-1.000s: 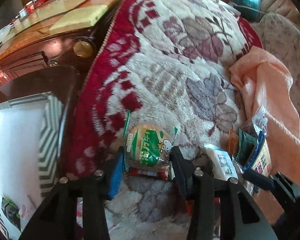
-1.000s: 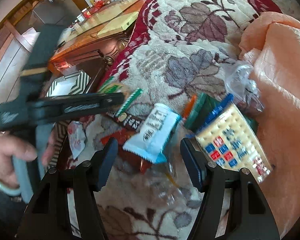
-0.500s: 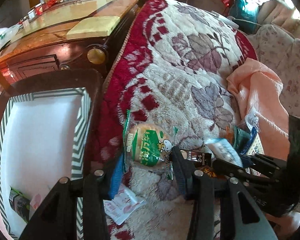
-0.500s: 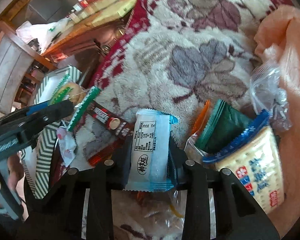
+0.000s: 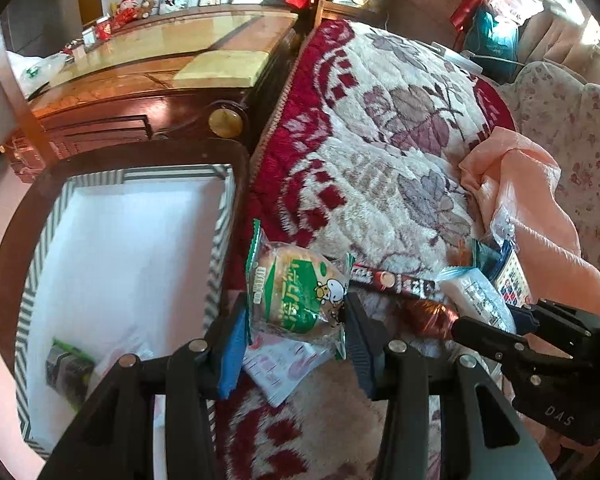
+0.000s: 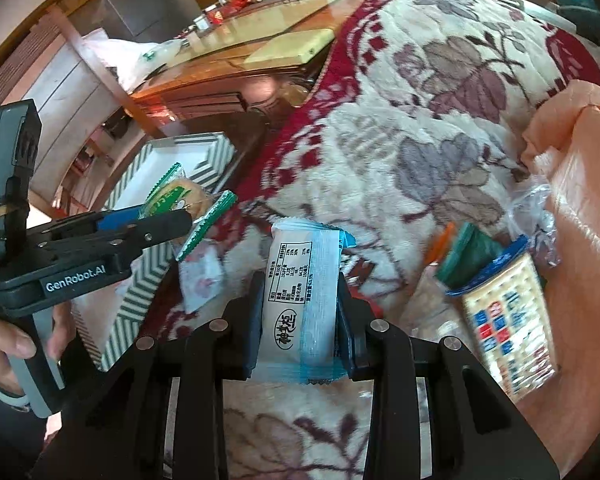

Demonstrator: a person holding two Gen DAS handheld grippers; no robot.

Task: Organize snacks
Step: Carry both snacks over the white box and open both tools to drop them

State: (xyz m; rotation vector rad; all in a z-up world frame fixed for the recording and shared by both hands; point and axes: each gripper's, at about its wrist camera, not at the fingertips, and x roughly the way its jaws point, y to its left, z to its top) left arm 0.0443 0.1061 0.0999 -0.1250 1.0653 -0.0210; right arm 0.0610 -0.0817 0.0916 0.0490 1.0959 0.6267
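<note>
The left gripper was clenched on a round bun in a clear wrapper with green print, held above the blanket's edge. At its 9 o'clock sat the white box with a green-striped rim, holding a dark green packet. The right gripper gripped a white snack packet with blue ends between its 2 pads, raised over the cream-and-red floral plush blanket. At its 3 o'clock lay a cracker pack with blue and red squares beside a peach cloth.
</note>
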